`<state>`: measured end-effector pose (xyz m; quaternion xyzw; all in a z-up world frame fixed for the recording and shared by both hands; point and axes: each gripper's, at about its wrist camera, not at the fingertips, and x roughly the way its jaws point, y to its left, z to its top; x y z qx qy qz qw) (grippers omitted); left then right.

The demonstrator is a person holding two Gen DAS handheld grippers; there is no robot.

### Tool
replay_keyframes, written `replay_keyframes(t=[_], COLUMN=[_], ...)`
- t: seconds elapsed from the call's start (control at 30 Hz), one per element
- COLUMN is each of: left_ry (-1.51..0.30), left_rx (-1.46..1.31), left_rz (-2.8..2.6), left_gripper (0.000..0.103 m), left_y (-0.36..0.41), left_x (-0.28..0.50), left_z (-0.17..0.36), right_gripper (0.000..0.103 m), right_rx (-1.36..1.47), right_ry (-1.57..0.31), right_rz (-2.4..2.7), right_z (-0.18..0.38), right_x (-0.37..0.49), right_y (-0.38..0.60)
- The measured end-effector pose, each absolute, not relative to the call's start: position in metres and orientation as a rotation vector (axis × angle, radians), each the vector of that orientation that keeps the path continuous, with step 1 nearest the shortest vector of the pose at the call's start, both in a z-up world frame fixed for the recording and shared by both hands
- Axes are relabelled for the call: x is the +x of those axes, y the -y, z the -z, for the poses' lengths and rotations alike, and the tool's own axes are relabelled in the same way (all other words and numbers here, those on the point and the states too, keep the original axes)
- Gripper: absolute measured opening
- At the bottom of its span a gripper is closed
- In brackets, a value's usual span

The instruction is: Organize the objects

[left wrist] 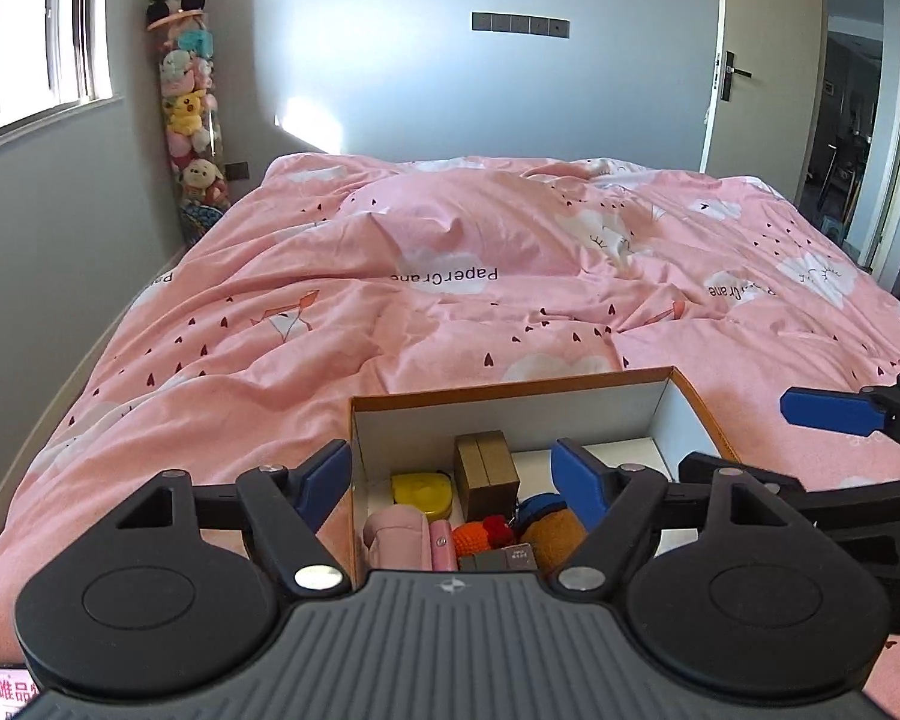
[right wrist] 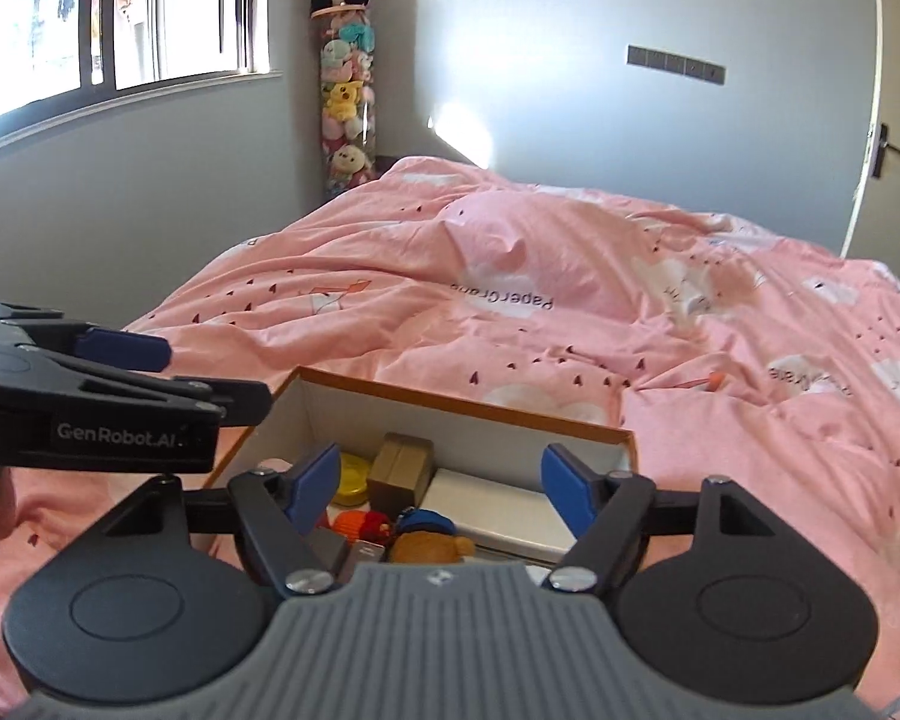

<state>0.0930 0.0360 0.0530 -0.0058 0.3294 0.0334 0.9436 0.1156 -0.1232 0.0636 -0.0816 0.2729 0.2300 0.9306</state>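
Observation:
An open cardboard box (left wrist: 510,414) (right wrist: 450,420) with orange edges and white inner walls sits on the pink bed. Inside lie a brown carton (left wrist: 486,471) (right wrist: 402,468), a yellow case (left wrist: 423,489) (right wrist: 351,477), a pink pouch (left wrist: 396,540), an orange and red knitted toy (left wrist: 480,534) (right wrist: 360,525), a brown plush with a blue cap (left wrist: 555,531) (right wrist: 429,540) and a grey block (left wrist: 507,558). My left gripper (left wrist: 453,483) is open and empty, straddling the box's left wall. My right gripper (right wrist: 441,483) is open and empty above the box.
The pink duvet (left wrist: 450,276) (right wrist: 570,312) covers the whole bed, rumpled in the middle. A clear tube of plush toys (left wrist: 189,120) (right wrist: 345,96) stands in the far corner by the window. A door (left wrist: 768,60) stands open at the right. A phone (left wrist: 6,693) lies at lower left.

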Motion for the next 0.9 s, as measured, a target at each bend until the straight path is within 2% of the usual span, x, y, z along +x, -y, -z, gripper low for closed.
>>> replay_keyframes(t=[0.33, 0.57, 0.9], left_ry=[-0.772, -0.828, -0.845], left_rx=[-0.028, -0.029, -0.036], left_rz=[-0.089, -0.107, -0.099], left_gripper=[0.089, 0.089, 0.088], left_y=[-0.024, -0.015, -0.013], left_x=[0.057, 0.036, 0.029], left_z=[-0.012, 0.016, 0.023], right_gripper=[0.079, 0.079, 0.079], right_rx=[-0.005, -0.053, -0.040], right_ry=[-0.572, -0.609, -0.668], right_rz=[-0.327, -0.285, -0.255], right_z=[-0.046, -0.020, -0.004], right_x=[0.081, 0.054, 0.040], right_y=[0.151, 0.148, 0.148])
